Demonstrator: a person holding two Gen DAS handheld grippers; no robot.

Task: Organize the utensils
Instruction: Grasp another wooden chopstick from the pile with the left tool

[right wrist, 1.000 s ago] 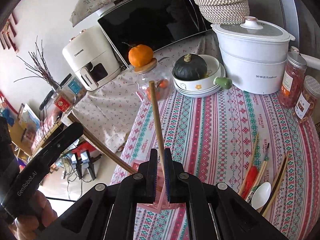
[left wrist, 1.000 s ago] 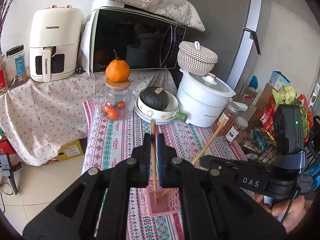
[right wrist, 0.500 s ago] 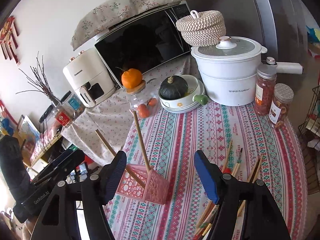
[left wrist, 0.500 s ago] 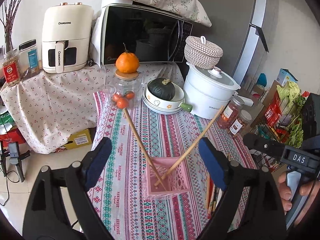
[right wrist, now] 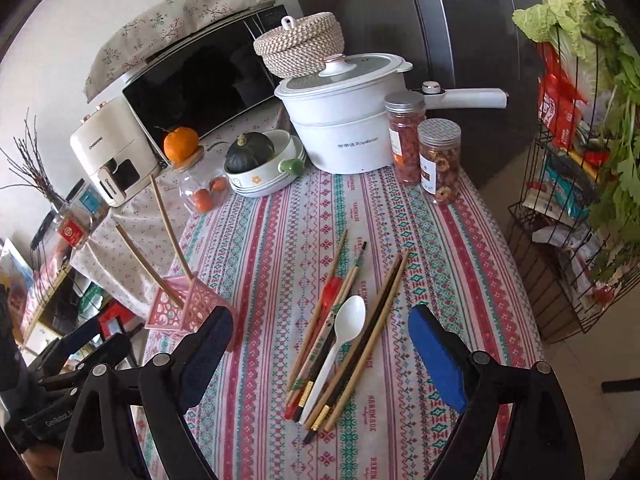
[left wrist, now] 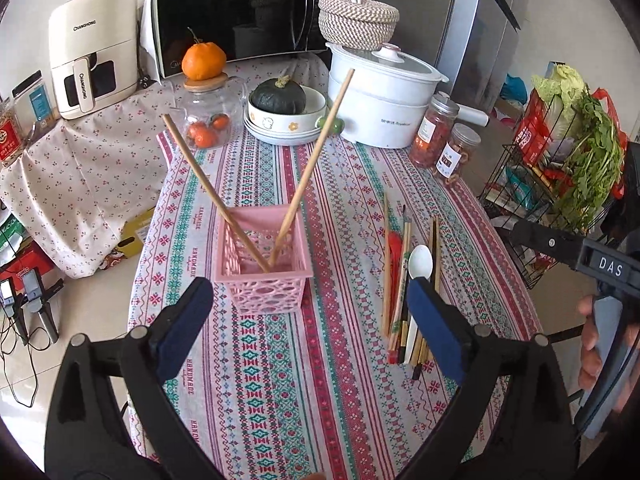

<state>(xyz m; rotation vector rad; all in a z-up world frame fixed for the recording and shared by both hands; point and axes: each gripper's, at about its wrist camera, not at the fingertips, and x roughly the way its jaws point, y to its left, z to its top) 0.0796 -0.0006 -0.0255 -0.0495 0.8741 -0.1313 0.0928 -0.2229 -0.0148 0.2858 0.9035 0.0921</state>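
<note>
Standing in the pink basket [left wrist: 264, 264], two chopsticks [left wrist: 310, 164] cross, their tips hidden. Both hand-held grippers, left [left wrist: 308, 328] and right [right wrist: 322, 354], just spread wide, pinching nothing.

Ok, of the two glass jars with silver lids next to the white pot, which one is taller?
The jar of red contents, standing closer to the white pot, is taller. The shorter jar beside it holds pale ring-shaped snacks and sits nearer the table edge.

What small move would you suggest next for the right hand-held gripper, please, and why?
Probably lower the open right hand-held gripper onto the white plastic spoon: it lies between the jaws among loose chopsticks on the striped tablecloth, while the pink lattice basket holds only two wooden chopsticks.
</note>
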